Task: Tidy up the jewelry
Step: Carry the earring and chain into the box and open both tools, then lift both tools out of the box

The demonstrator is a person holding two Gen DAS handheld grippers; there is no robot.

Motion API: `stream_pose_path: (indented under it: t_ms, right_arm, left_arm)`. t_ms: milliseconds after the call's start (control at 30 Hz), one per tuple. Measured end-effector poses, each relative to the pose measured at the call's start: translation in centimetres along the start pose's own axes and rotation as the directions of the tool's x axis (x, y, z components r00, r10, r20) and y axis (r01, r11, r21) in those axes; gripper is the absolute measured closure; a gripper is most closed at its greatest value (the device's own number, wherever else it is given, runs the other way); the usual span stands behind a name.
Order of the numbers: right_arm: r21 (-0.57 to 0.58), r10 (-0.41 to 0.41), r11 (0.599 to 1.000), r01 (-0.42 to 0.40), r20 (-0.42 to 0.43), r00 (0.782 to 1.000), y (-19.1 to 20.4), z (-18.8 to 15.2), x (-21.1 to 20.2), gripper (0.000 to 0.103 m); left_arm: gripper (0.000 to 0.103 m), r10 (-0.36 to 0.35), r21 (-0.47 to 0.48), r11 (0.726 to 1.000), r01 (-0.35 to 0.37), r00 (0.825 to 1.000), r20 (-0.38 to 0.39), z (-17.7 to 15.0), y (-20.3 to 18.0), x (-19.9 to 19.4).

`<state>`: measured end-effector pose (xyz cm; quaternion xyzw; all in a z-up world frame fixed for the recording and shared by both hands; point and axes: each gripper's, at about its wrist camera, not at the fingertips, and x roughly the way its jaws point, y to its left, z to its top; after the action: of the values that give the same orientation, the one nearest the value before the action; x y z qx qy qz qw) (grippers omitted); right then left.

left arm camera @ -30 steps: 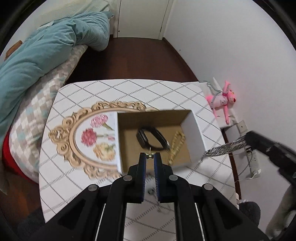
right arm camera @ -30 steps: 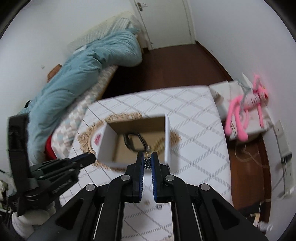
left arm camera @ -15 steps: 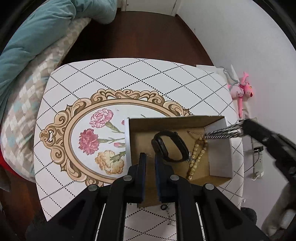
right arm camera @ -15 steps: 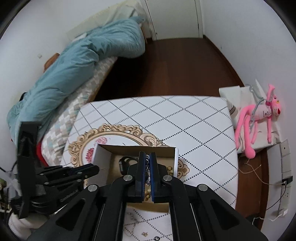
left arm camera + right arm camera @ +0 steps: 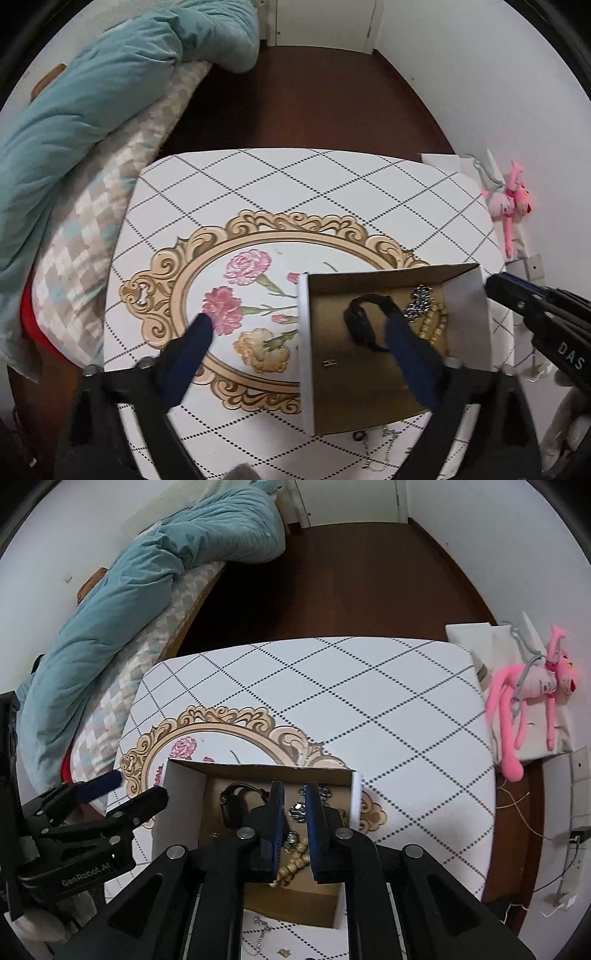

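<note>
Bedroom counter (image 5: 332, 184): both grippers let go over the cardboard box (image 5: 373, 402)

Left gripper (image 5: 299, 325), pinched a second ago, now stands spread wide; right gripper (image 5: 294, 794), jaws parted, has dropped its silver chain (image 5: 417, 304) beside the black band (image 5: 364, 325) and beads (image 5: 436, 325). More jewelry likely waits outside the box.

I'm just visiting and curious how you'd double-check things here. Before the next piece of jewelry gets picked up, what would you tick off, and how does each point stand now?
1. Left gripper open and empty: ok.
2. Right gripper open, nothing between the fingers: ok.
3. Silver chain lies inside the box, beside the beads and black band: ok.
4. Small earring on the box floor: ok.
5. Pieces left on the table in front of the box, a thin chain among them: not ok.
6. How many pieces remain there: cannot tell.
</note>
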<state>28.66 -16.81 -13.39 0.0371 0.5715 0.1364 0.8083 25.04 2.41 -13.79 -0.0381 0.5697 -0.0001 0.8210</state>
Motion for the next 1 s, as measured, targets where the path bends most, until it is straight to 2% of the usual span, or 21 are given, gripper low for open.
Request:
stream_pose_path:
  t_ms: [67,133,167,233,333,433,633,800,1000]
  right_arm:
    - [-0.024,-0.061,0.998,0.062,0.018,0.998,0.2,-0.7,-0.4,0.068]
    - [-0.044,-0.114,0.992,0.115,0.026,0.993,0.3,-1.6,-0.6,0.037]
    - [-0.048,-0.136,0.989,0.137,0.028,0.990,0.2,-1.9,-0.6,0.032]
    - [-0.053,-0.180,0.982,0.182,0.037,0.983,0.1,-2.9,-0.7,0.016]
    - [-0.061,-0.226,0.971,0.229,0.046,0.973,0.1,-4.4,-0.7,0.004]
    - [-0.066,-0.256,0.963,0.260,0.059,0.965,0.3,-5.8,-0.9,0.001]
    - [-0.037,-0.255,0.965,0.259,0.082,0.963,0.4,-7.3,-1.9,0.001]
    - [-0.022,-0.266,0.962,0.271,0.131,0.955,0.8,-8.1,-4.0,0.001]
    - [0.007,-0.281,0.958,0.285,0.200,0.939,1.1,-9.7,-7.0,0.001]
  left_arm:
    - [0.003,0.027,0.001,1.000,-0.027,1.000,0.012,-0.6,0.1,0.0]
    - [0.000,0.050,0.002,0.999,-0.050,0.998,0.032,-1.4,0.0,0.0]
    - [0.000,0.061,0.004,0.998,-0.061,0.997,0.041,-1.8,0.0,0.0]
    - [0.000,0.071,0.005,0.997,-0.071,0.996,0.046,-2.5,-0.1,0.0]
    - [0.000,0.081,0.004,0.997,-0.082,0.995,0.050,-3.4,-0.2,0.1]
    - [0.000,0.078,-0.006,0.997,-0.078,0.996,0.053,-4.2,-0.3,-0.1]
    - [0.000,0.086,-0.013,0.996,-0.085,0.994,0.074,-5.4,-0.5,-1.2]
    - [0.000,0.094,-0.018,0.996,-0.093,0.986,0.136,-6.3,-0.7,-3.6]
    - [0.000,0.111,-0.019,0.994,-0.110,0.969,0.223,-7.8,-1.2,-7.0]
